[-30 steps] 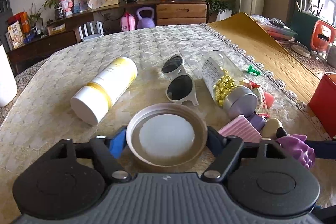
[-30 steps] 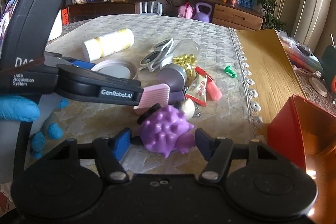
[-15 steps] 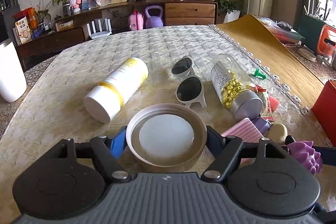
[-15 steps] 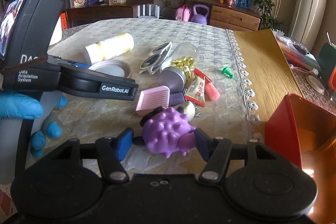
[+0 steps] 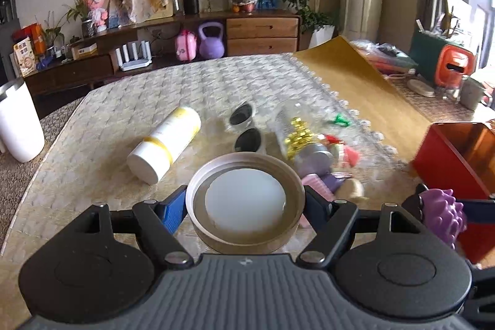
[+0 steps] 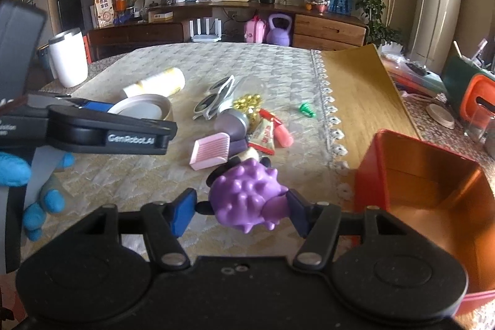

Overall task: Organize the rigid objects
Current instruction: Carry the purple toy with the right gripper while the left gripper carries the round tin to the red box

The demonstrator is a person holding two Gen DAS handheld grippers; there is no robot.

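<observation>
The quilted cream tablecloth (image 5: 123, 119) runs bare toward 11 and 12 o'clock in the left wrist view, ending in a scalloped lace edge (image 6: 331, 116) beside a yellow-brown mat (image 6: 355, 88). At 3 o'clock of the right gripper (image 6: 239, 211) stands an open red metal tin (image 6: 411, 175), its near wall just beside the right finger.

The left gripper (image 5: 244, 206) is spread wide around a round grey-rimmed jar lid with a white centre (image 5: 244, 200), both pads pressed to its rim. The right gripper's jaws are half closed on a purple spiky rubber toy (image 6: 244, 200), pinched at its sides.

Ahead of the toy, at 12 o'clock, lies the clutter — a pink ribbed comb-like block (image 6: 210, 152), a clear jar of gold foil with a purple cap (image 6: 238, 116), white-framed sunglasses (image 6: 216, 98), a red sweet wrapper (image 6: 263, 135) — all touching or nearly so. A white-and-yellow cylinder bottle (image 5: 167, 144) lies on its side at 10 o'clock of the lid, apart from it.
</observation>
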